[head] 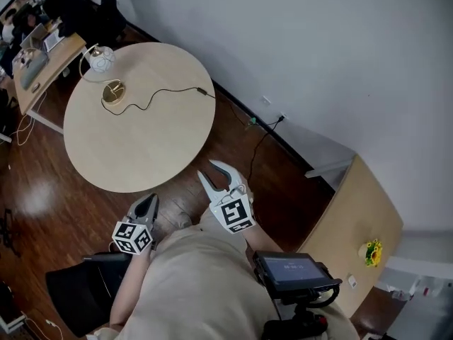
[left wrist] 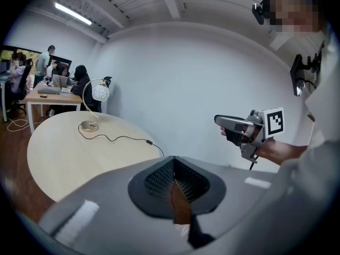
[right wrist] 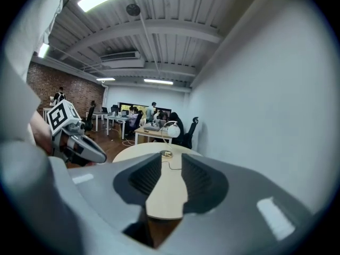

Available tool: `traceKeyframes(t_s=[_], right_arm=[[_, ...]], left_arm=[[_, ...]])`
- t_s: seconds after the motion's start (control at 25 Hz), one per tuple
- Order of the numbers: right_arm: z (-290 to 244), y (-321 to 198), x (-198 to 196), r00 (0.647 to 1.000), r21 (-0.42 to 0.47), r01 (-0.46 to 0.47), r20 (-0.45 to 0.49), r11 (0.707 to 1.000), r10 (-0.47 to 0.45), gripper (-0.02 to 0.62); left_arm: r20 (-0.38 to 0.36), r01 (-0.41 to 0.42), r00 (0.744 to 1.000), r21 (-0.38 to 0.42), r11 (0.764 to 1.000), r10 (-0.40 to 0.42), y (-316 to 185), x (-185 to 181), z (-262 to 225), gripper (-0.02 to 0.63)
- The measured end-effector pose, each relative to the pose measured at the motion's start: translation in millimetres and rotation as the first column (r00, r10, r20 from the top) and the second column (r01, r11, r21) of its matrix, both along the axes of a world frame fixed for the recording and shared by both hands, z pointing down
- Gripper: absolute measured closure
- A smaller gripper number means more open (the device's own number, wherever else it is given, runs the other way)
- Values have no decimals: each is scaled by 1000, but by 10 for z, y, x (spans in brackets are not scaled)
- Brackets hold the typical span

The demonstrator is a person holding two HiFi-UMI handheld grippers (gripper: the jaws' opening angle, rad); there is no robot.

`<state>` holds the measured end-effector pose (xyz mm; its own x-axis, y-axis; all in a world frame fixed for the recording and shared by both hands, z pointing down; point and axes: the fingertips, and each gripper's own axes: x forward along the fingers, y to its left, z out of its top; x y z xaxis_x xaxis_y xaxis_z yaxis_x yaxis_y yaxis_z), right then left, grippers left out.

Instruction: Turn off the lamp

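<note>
The lamp (head: 101, 60) has a white globe shade on a curved arm and a round brass base (head: 113, 91). It stands at the far left of the round table (head: 141, 147), and its black cord (head: 166, 93) runs right across the top. Both grippers hang in the air short of the table's near edge, far from the lamp. My left gripper (head: 150, 198) is shut and holds nothing. My right gripper (head: 209, 170) is open and empty. The lamp (left wrist: 101, 92) also shows in the left gripper view, beyond the left gripper (left wrist: 174, 182). In the right gripper view the lamp (right wrist: 173, 130) lies ahead, between the spread jaws of the right gripper (right wrist: 166, 179).
Desks with seated people (head: 32, 30) stand behind the table at the far left. A wooden cabinet (head: 357, 218) carrying a small yellow flower (head: 371, 252) is at the right, by the white wall. A black chair (head: 81, 285) sits at the lower left, and dark wood floor surrounds the table.
</note>
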<state>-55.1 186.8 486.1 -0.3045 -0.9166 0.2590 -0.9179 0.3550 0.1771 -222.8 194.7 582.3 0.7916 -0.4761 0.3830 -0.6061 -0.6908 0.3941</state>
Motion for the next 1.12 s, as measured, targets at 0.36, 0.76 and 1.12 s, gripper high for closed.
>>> traceKeyframes(t_s=[0.36,0.76,1.12], right_arm=[[465,127,-557,997,-123,-23,-76,992,14,477],[651,244,-836,998,-179,-14,-64,984,2,499],[787,339,-871,994,-201,-28,-108,979,6,594]], left_arm=[[27,-53,998,-36,998,54,119,-462,116,606],[25,-60,998,-57,997,62,73,-603,213,606],[20,-74,997,-58,996,76,100,-601,268,606]])
